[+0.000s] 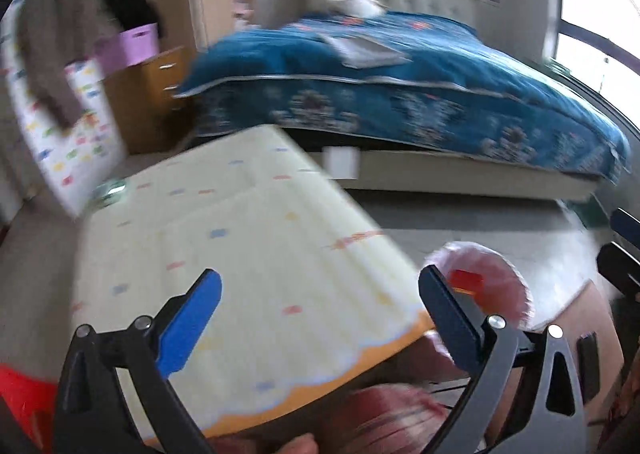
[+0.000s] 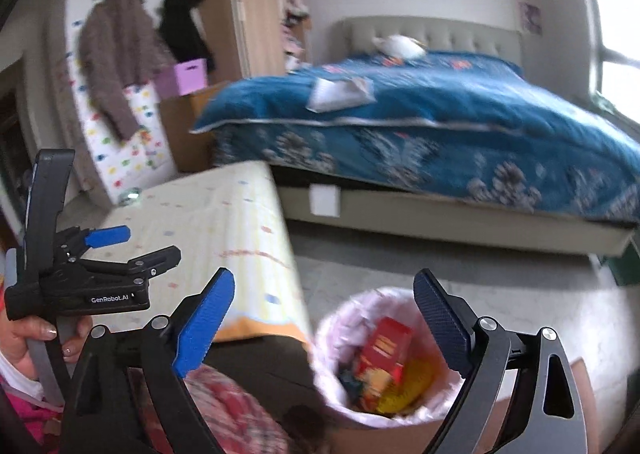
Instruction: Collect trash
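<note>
A trash bin with a pink liner [image 2: 340, 330] stands on the floor to the right of the table; it holds a red carton [image 2: 386, 348] and yellow wrappers. The bin also shows in the left wrist view [image 1: 500, 274]. My right gripper [image 2: 324, 314] is open and empty, raised just above and in front of the bin. My left gripper [image 1: 320, 306] is open and empty over the near right part of the table with the pale yellow cloth [image 1: 240, 254]. It shows from the side in the right wrist view [image 2: 132, 246], held in a hand.
A bed with a blue quilt [image 2: 440, 114] fills the far right, with white paper [image 2: 340, 94] lying on it. A wooden nightstand [image 1: 148, 94], a pink box [image 2: 192, 76], hanging coats [image 2: 116, 54] and a wardrobe [image 2: 248, 6] stand at the far left. A small shiny object [image 2: 130, 196] lies at the table's far corner.
</note>
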A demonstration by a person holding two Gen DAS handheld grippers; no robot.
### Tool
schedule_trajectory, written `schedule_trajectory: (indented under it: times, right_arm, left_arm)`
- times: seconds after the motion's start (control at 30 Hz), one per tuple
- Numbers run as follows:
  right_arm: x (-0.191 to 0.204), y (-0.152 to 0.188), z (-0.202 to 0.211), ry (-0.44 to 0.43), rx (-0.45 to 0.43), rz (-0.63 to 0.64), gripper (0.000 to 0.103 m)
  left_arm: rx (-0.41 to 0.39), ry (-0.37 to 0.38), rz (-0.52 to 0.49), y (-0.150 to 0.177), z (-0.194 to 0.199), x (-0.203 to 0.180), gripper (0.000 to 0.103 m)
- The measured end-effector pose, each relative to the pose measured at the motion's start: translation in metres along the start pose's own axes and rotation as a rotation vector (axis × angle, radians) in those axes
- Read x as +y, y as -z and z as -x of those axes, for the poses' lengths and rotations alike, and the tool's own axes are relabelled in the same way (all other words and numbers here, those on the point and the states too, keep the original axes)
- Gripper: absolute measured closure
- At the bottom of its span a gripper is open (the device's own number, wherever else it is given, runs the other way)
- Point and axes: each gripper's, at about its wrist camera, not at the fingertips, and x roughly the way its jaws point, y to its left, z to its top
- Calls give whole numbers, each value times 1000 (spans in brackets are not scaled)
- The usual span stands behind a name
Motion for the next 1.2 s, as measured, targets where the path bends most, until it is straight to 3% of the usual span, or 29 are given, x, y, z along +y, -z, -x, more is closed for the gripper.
schedule_trajectory:
  times: [0.23, 0.37, 0.53, 0.77, 1.2]
  right_arm:
    - [69, -29, -6, -121, 1, 136, 12]
    - [118, -44, -12, -230, 76, 199, 9]
    - [151, -59, -6, -213, 73, 258, 9]
    - [168, -81, 13, -208, 61, 310, 9]
    - [181, -89, 1, -201, 89, 288, 9]
  left_arm:
    - [-34, -194, 151, 15, 52, 89, 7]
    - [-31, -277, 224, 26, 74, 131, 7]
    - [-18, -367, 290, 41, 99, 171, 7]
    - [-17, -398, 354, 48, 116, 202, 7]
    - [-16, -381, 330, 39, 108, 194, 7]
